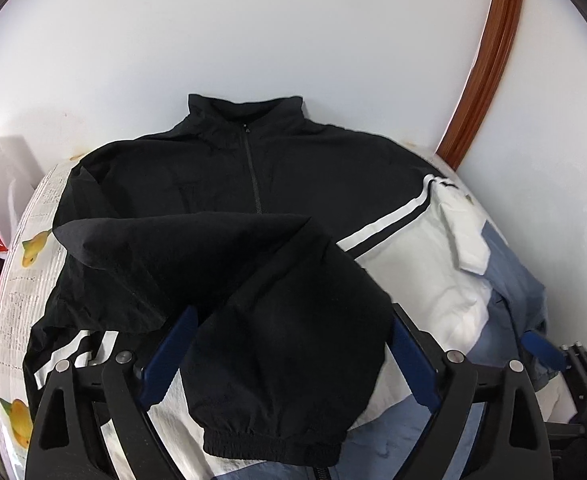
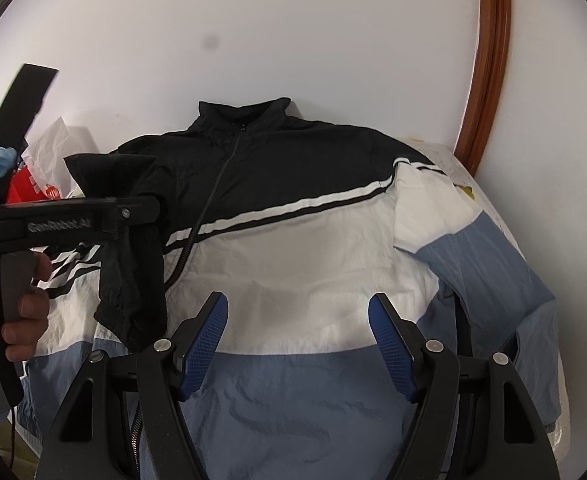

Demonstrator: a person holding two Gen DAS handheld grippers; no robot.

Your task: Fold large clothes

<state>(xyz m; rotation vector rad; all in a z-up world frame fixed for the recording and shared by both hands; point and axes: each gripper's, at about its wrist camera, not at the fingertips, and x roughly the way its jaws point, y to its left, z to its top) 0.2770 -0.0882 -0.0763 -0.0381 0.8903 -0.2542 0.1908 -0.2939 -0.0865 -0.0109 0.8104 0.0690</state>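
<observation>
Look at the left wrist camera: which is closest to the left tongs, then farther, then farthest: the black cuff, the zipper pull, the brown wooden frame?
From the left tongs:
1. Black cuff, lying right between the open tongs.
2. Zipper pull, up the middle, below the collar.
3. Brown wooden frame, far upper right, against the wall.

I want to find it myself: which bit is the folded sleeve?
Find the big jacket spread below the white wall. The folded sleeve lies across its front, between blue fingers. It is all black with a gathered cuff; the other sleeve is white and blue.
</observation>
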